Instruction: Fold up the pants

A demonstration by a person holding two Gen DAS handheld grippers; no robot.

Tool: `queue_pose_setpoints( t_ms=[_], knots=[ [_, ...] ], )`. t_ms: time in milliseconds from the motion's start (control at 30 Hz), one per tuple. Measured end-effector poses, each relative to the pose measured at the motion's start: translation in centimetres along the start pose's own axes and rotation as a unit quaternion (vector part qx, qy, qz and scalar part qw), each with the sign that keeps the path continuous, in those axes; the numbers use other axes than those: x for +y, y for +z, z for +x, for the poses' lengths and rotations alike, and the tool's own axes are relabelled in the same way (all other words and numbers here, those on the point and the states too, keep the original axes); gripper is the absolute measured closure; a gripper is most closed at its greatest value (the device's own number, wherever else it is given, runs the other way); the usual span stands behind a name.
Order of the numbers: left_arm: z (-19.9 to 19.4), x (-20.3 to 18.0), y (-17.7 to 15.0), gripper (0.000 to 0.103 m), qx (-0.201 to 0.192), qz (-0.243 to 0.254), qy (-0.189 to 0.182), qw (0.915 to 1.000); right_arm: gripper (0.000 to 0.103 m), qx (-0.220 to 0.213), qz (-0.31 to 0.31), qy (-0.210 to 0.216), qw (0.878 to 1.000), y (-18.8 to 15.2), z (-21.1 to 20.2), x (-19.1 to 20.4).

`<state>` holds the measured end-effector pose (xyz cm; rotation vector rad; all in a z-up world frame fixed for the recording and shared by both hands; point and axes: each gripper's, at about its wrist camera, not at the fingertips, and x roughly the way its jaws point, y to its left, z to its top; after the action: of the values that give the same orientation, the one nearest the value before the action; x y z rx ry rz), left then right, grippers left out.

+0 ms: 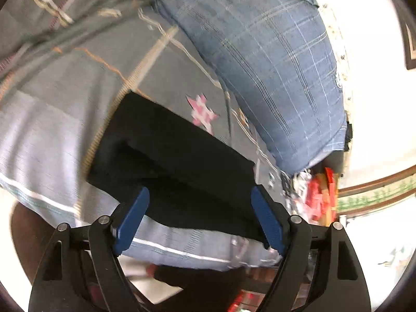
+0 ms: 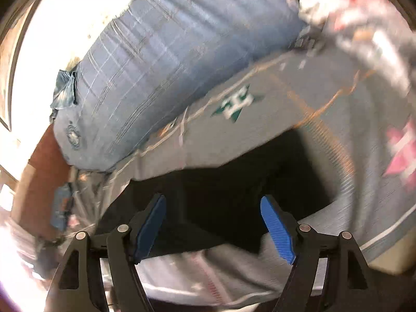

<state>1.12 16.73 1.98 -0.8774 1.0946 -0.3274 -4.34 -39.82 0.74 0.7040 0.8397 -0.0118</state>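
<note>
The black pants [image 1: 171, 153] lie folded in a compact rectangle on the grey patterned bed sheet [image 1: 65, 78], near the bed's front edge. My left gripper [image 1: 200, 192] is open, its blue pads spread wide just above the near edge of the pants, holding nothing. In the right wrist view the pants [image 2: 221, 182] show as a dark folded shape ahead. My right gripper [image 2: 213, 200] is open too, jaws wide over the near side of the pants, empty. Both views are motion-blurred.
A large blue plaid pillow [image 1: 273, 65] lies behind the pants against the wall; it also shows in the right wrist view [image 2: 169, 59]. Red and white clutter [image 1: 319, 197] sits by the bed's corner. The bed edge [image 1: 182, 254] drops off right below the grippers.
</note>
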Motion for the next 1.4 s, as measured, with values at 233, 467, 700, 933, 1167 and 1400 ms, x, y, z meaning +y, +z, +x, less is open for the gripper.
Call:
queue_pose_setpoints(
  t_ms=[233, 467, 700, 933, 1167, 1400],
  knots=[
    [3.5, 1.4, 0.2, 0.022, 0.043, -0.054, 0.001, 0.9976, 0.025, 0.071, 0.091, 0.106, 0.988, -2.7, 2.3, -0.3],
    [6.4, 1.8, 2.3, 0.022, 0.046, -0.08, 0.03, 0.9953, 0.025, 0.073, 0.18, 0.125, 0.973, -3.2, 5.0, -2.1],
    [8.8, 1.5, 4.3, 0.096, 0.082, -0.06, 0.046, 0.9938, 0.072, 0.038, 0.276, 0.135, 0.951, -2.1, 7.9, -4.5],
    [2.0, -5.5, 5.3, 0.099, -0.012, 0.051, 0.008, 0.9986, 0.09, -0.095, 0.061, 0.116, 0.987, 4.8, -1.0, 0.3],
    [7.6, 1.8, -1.3, 0.099, 0.083, 0.042, 0.094, 0.9912, 0.09, -0.031, 0.108, -0.007, 0.994, 0.0, -0.2, -8.1],
    [6.9, 2.4, -1.9, 0.098, 0.067, 0.029, 0.077, 0.9943, 0.062, -0.049, 0.171, 0.021, 0.984, -1.2, -0.6, -11.0]
  ],
)
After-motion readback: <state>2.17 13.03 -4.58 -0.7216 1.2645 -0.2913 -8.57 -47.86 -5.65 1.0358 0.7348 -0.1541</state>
